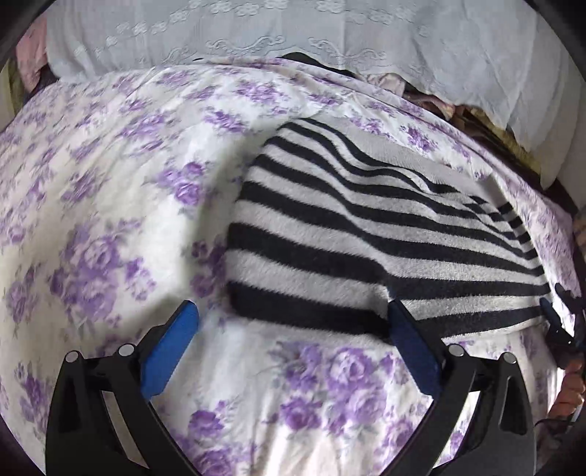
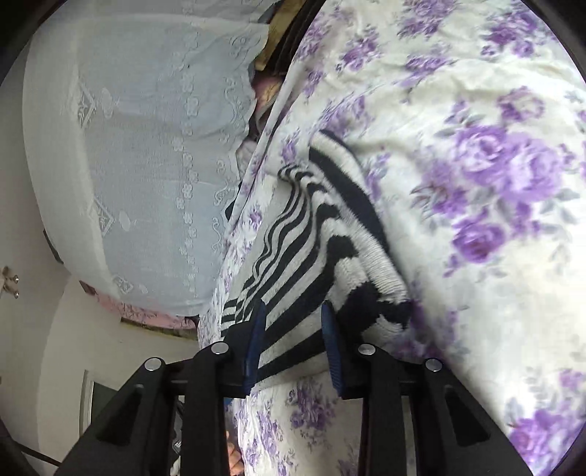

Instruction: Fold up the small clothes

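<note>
Left wrist view: at lower left and lower centre the left gripper (image 1: 291,322) shows two black arms tipped with blue pads (image 1: 172,344), spread wide apart and holding nothing; its right pad touches the near hem of the striped garment (image 1: 366,234). This garment, a fuzzy knit in broad black and white bands, lies flat in the centre and right of the frame on the bed's floral sheet (image 1: 110,183), a smooth, lightly creased white cloth printed with purple roses. The garment's long axis runs from lower centre toward the right edge, the stripes lying along it and narrowing there. Across the top of the frame stretches a pale, embroidered lace cover (image 1: 256,33) over a bulky rounded form. At the far right edge the right gripper (image 1: 560,322) appears small and dark, at the garment's end. Right wrist view: the lace cover (image 2: 139,164) fills the left half, a plain wall beneath it. At lower centre the right gripper (image 2: 293,322) has its blue pads drawn close together, clamped on a bunched edge of the striped garment (image 2: 318,234), whose ribbed white cuff or hem hangs in folds just right of the pads. Here the garment's stripes run from lower centre up toward the middle of the frame. The floral sheet (image 2: 476,183) occupies the right half.
</note>
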Available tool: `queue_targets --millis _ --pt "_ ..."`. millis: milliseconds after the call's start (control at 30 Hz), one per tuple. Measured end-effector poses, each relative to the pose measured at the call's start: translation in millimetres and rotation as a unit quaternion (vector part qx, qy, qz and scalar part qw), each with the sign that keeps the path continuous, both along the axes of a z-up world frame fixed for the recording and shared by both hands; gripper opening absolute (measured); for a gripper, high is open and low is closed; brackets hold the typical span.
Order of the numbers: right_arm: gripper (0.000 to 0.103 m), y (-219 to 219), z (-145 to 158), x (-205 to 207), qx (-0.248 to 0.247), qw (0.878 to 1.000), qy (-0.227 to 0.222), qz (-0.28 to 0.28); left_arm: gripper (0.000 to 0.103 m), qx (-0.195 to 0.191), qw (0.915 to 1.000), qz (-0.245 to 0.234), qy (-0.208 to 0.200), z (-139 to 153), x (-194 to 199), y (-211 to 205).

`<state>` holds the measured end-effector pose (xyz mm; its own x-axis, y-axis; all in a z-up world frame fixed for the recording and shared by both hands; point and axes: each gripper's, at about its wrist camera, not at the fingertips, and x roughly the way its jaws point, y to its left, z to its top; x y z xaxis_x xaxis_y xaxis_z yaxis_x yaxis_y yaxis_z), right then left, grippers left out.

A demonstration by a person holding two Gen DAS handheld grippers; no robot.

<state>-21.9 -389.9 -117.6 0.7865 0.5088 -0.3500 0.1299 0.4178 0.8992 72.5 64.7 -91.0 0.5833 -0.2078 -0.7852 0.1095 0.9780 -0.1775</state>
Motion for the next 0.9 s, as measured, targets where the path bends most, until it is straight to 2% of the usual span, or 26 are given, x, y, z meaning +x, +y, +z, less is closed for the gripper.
queue_targets --millis 33,100,133,167,267,400,500,667,767,900 --pt "0.032 -2.1 4.4 -3.8 -0.014 1.0 0.001 -0.01 0.099 0.003 1.0 0.004 -0.003 1.3 -2.7 1.2" --pt "0.042 -4.5 16.6 -10.9 -0.035 0.999 -0.006 -0.03 0.098 0.044 0.9983 0.034 -0.019 7.3 -10.2 2.4" --pt "0.052 -2.8 23.6 -12.7 -0.041 0.998 -0.013 -0.037 0.098 0.055 0.9973 0.041 -0.028 11.0 -12.0 2.5" --pt "0.059 0.6 33.5 -14.1 -0.052 0.998 -0.024 -0.041 0.098 0.045 0.9976 0.038 -0.035 15.9 -12.4 2.4" --pt "0.061 18.7 56.4 -2.9 -0.069 0.996 -0.056 -0.015 0.098 0.0 0.9989 0.014 -0.044 29.4 -7.2 -6.3" --pt "0.062 58.0 66.4 29.6 -0.086 0.994 -0.06 0.035 0.098 0.066 0.9944 -0.003 -0.082 43.8 5.7 -43.8" --pt "0.062 85.9 62.9 56.7 -0.099 0.992 -0.051 0.063 0.098 0.091 0.9908 -0.021 -0.098 47.5 18.1 -67.2" --pt "0.063 108.2 43.4 89.0 -0.102 0.991 -0.025 0.088 0.098 0.096 0.9912 -0.024 -0.088 34.0 42.7 -82.5" --pt "0.062 102.7 33.3 92.0 -0.1 0.991 -0.029 0.087 0.098 0.107 0.9916 -0.019 -0.07 15.9 54.3 -80.3" --pt "0.062 89.5 32.1 89.7 -0.129 0.989 -0.027 0.067 0.099 0.11 0.9922 -0.016 -0.057 2.8 61.3 -73.5"
